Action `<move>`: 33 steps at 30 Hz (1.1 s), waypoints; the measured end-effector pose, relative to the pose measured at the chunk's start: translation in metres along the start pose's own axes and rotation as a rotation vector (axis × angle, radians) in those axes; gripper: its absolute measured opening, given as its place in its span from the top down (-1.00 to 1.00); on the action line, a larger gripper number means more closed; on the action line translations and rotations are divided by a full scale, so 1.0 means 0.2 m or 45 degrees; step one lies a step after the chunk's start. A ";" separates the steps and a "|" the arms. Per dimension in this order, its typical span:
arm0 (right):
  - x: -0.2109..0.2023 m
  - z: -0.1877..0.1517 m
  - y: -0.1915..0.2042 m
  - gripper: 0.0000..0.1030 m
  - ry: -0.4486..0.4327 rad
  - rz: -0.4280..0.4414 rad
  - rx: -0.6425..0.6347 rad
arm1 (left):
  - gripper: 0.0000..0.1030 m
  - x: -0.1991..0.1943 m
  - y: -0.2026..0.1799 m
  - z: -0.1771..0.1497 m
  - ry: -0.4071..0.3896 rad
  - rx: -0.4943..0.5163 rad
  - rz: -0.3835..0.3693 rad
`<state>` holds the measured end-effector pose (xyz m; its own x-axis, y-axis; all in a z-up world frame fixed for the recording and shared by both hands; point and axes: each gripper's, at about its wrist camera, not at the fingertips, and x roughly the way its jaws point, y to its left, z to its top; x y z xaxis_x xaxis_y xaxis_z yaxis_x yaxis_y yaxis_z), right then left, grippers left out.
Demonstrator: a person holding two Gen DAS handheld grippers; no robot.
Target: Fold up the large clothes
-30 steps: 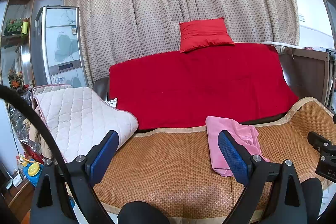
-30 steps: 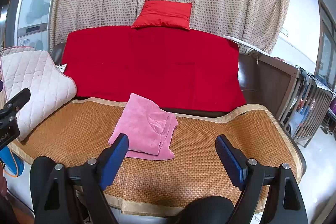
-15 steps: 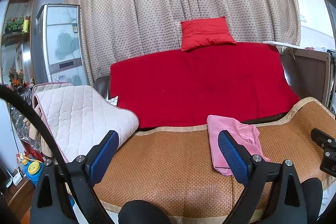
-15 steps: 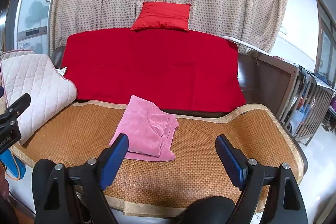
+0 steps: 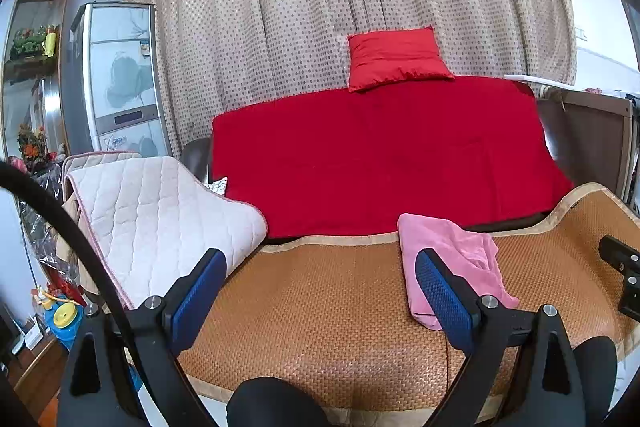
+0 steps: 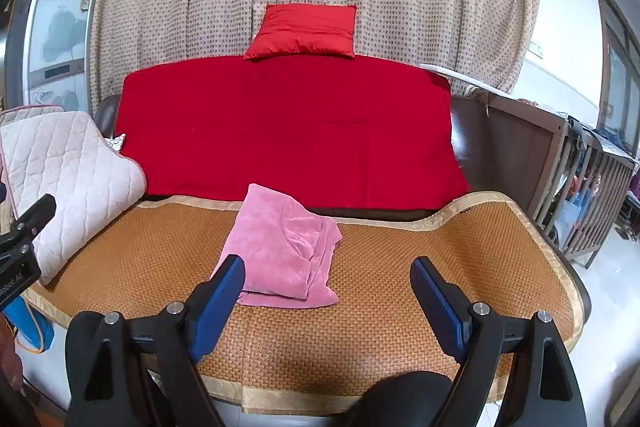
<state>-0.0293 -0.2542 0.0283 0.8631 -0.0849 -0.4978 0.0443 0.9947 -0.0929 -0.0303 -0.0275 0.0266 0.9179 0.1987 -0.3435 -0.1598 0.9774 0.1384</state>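
A pink garment (image 6: 284, 247) lies folded into a compact stack on the woven orange mat (image 6: 400, 267) that covers the sofa seat. My right gripper (image 6: 327, 279) hovers near the mat's front edge with its blue pads wide open and nothing between them; the garment lies just ahead of its left finger. In the left wrist view the same garment (image 5: 452, 259) sits behind the right finger of my left gripper (image 5: 320, 279), which is also open and empty. Each gripper's body shows at the edge of the other's view.
A red blanket (image 6: 288, 131) drapes the sofa back, with a red cushion (image 6: 304, 31) on top. A quilted white pad (image 5: 152, 211) covers the left armrest. Dotted curtains hang behind. A cabinet (image 5: 116, 79) stands left, a wooden railing (image 6: 584, 195) right.
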 end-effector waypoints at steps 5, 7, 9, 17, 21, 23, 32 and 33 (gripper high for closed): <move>0.01 0.00 0.02 -0.70 0.013 -0.005 -0.012 | -0.85 0.02 0.02 -0.02 0.013 -0.009 -0.001; 0.02 0.00 0.03 -0.70 0.024 -0.005 -0.016 | -0.85 0.02 0.03 -0.02 0.018 -0.011 -0.001; 0.04 -0.01 0.04 -0.70 0.037 0.000 -0.020 | -0.85 0.03 0.04 -0.02 0.023 -0.016 0.001; 0.06 -0.01 0.07 -0.70 0.057 0.008 -0.042 | -0.85 0.04 0.06 -0.04 0.034 -0.037 0.009; 0.06 0.00 0.09 -0.70 0.052 0.008 -0.050 | -0.85 0.03 0.07 -0.04 0.032 -0.045 0.013; 0.05 0.00 0.09 -0.70 0.048 0.009 -0.047 | -0.85 0.03 0.08 -0.03 0.032 -0.048 0.014; 0.03 0.02 0.07 -0.70 0.021 0.008 -0.020 | -0.85 0.04 0.08 -0.04 0.034 -0.044 0.011; 0.03 0.03 0.07 -0.70 0.018 0.007 -0.014 | -0.85 0.04 0.07 -0.04 0.034 -0.042 0.009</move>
<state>-0.0204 -0.2407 0.0282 0.8562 -0.0806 -0.5104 0.0340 0.9944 -0.0999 -0.0286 -0.0111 0.0192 0.9066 0.2070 -0.3676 -0.1786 0.9777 0.1101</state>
